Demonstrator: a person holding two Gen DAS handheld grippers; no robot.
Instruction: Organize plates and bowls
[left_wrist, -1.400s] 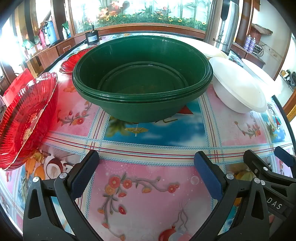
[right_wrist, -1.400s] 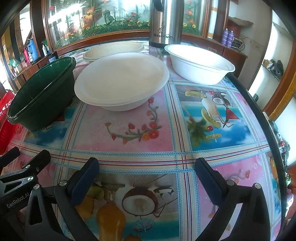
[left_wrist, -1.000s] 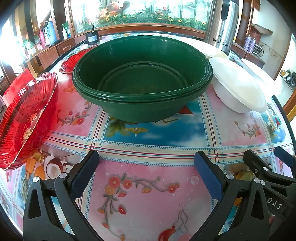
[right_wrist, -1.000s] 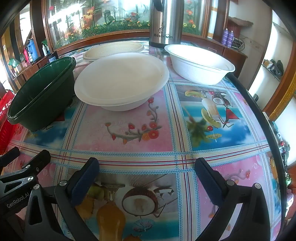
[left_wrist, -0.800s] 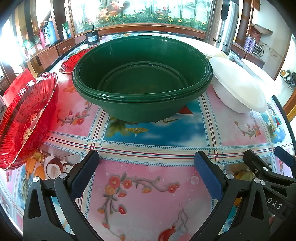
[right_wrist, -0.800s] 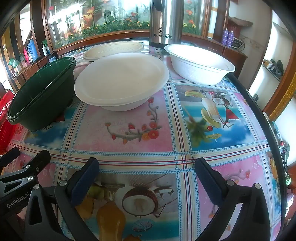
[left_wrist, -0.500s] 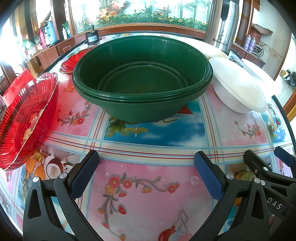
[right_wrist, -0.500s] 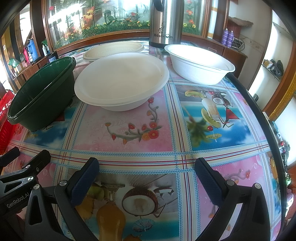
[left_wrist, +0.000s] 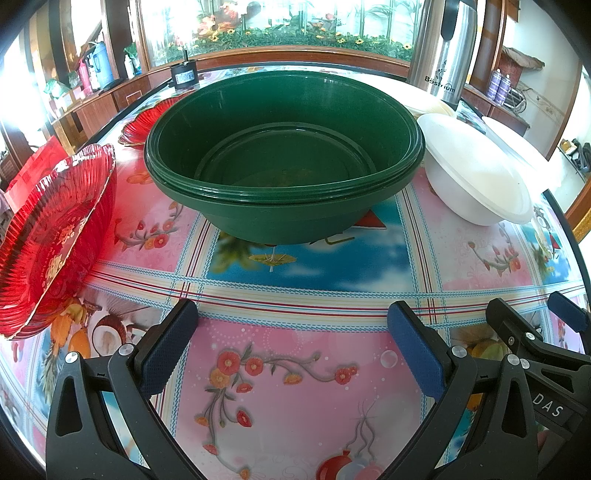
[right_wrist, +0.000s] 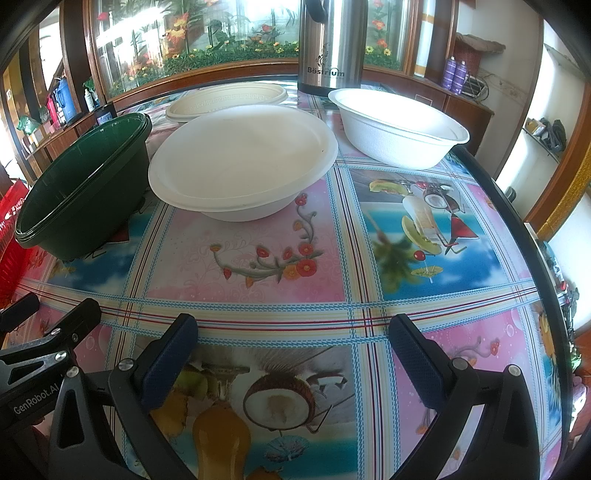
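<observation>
Green plastic bowls (left_wrist: 284, 155) are already nested, but white bowls (right_wrist: 243, 162) and red glass plates (left_wrist: 51, 236) lie scattered on the tabletop (left_wrist: 295, 387); left gripper (left_wrist: 291, 354) and right gripper (right_wrist: 291, 354) are both wide and hold nothing.

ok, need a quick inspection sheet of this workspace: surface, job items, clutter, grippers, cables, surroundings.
Surface: table under glossy floral oilcloth.
Job's things: nested dark green plastic bowls; red ribbed glass plate, tilted; white bowl covered by a white plate; open white bowl; cream patterned plate.
Clutter: steel thermos flask.
Grippers: left gripper open, empty; right gripper open, empty.
Cables: nothing seen.
Surroundings: wooden cabinets, flower-lined glass.
</observation>
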